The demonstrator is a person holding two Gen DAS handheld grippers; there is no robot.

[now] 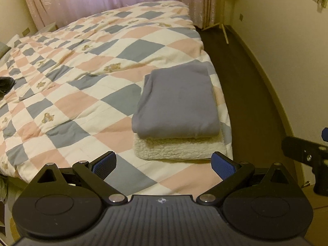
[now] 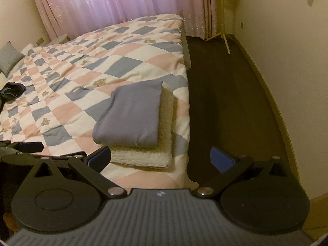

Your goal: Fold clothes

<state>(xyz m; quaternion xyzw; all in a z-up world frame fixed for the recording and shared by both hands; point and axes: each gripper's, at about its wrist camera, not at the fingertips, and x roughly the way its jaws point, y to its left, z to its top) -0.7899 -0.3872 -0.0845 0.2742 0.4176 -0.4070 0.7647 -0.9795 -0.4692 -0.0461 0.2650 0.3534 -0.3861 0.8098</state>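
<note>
A folded grey-blue garment [image 1: 176, 102] [image 2: 131, 112] lies flat on top of a folded cream fleece garment [image 1: 176, 148] [image 2: 143, 155], near the right edge of the bed. My left gripper [image 1: 164, 165] is open, hovering just short of the stack with nothing between its blue pads. My right gripper [image 2: 161, 158] is open too, held over the bed's right edge, its left finger near the fleece's front edge. A dark crumpled garment [image 1: 6, 84] [image 2: 12, 91] lies far left on the bed. The right gripper's body shows at the right edge of the left wrist view.
The bed carries a checked pink, blue and white quilt [image 1: 82, 78] [image 2: 92, 65]. Dark floor [image 1: 242, 78] [image 2: 223, 94] runs along its right side to a cream wall. Pink curtains [image 2: 114, 2] hang behind; a wooden stand's legs [image 2: 223, 37] rest in the far corner. A grey pillow [image 2: 9, 58] lies far left.
</note>
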